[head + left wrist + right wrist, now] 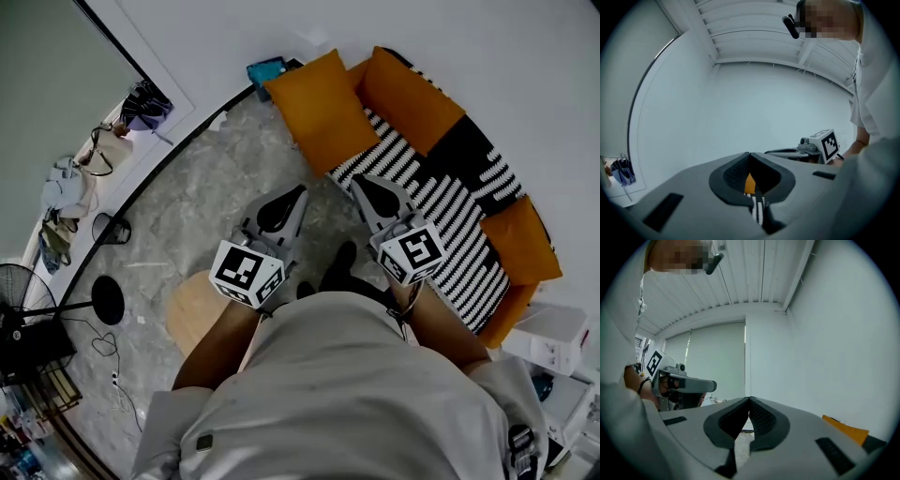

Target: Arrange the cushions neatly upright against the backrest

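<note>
In the head view a sofa with a black-and-white striped seat (441, 211) stands along the white wall. One orange cushion (319, 108) leans at its left end. A second orange cushion (412, 98) rests against the backrest, with a black cushion (464, 141) and a striped cushion (497, 173) beside it. A third orange cushion (520, 239) sits at the right end. My left gripper (298, 193) and right gripper (361, 182) hover side by side before the seat's left part, both shut and empty. The left gripper (749, 153) shows orange and stripes behind its tips. The right gripper (749, 399) has an orange cushion (846, 427) to its right.
A round wooden stool (199, 311) stands on the marble floor beside my left arm. A fan (19, 291) and a black round base (108, 302) are at the left, with bags (70, 183) behind them. A blue thing (265, 69) lies beyond the sofa's left end and a white box (553, 337) past its right end.
</note>
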The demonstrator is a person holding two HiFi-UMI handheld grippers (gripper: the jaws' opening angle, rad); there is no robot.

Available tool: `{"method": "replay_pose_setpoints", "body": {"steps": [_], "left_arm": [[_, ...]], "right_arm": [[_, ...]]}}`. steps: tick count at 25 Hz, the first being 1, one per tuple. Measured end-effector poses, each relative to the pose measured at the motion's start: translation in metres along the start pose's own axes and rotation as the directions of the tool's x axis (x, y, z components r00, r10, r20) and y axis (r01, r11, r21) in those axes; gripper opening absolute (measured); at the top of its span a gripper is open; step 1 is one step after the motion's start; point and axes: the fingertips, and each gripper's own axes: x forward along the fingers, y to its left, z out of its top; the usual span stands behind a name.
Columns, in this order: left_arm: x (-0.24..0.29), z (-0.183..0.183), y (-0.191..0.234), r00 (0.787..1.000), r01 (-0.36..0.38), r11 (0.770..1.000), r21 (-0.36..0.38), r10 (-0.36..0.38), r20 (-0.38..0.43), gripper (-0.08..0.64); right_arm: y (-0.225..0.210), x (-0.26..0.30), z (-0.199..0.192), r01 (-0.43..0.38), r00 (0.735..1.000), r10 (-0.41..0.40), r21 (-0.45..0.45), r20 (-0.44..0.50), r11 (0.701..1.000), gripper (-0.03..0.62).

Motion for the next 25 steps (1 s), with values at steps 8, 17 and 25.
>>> {"method": "replay_pose_setpoints", "body": {"steps": [8, 17, 25], "left_arm": [[0.076, -0.001, 0.027, 1.000, -0.024, 1.000, -0.001, 0.024, -0.013, 0.009], [0.161, 0.008, 0.036, 1.000, -0.023, 1.000, 0.017, 0.023, -0.014, 0.009], [0.204, 0.005, 0.043, 0.999, 0.020, 1.000, 0.015, -0.019, -0.043, 0.009]], "right_arm": [[-0.078, 0.021, -0.003, -0.010, 1.000, 0.010, 0.005, 0.010, 1.000, 0.025], [-0.162, 0.027, 0.002, -0.002, 1.000, 0.002, -0.003, 0.024, 1.000, 0.025], [-0.196, 0.034, -0.006, 0.015, 1.000, -0.015, 0.025, 0.007, 1.000, 0.025]]}}
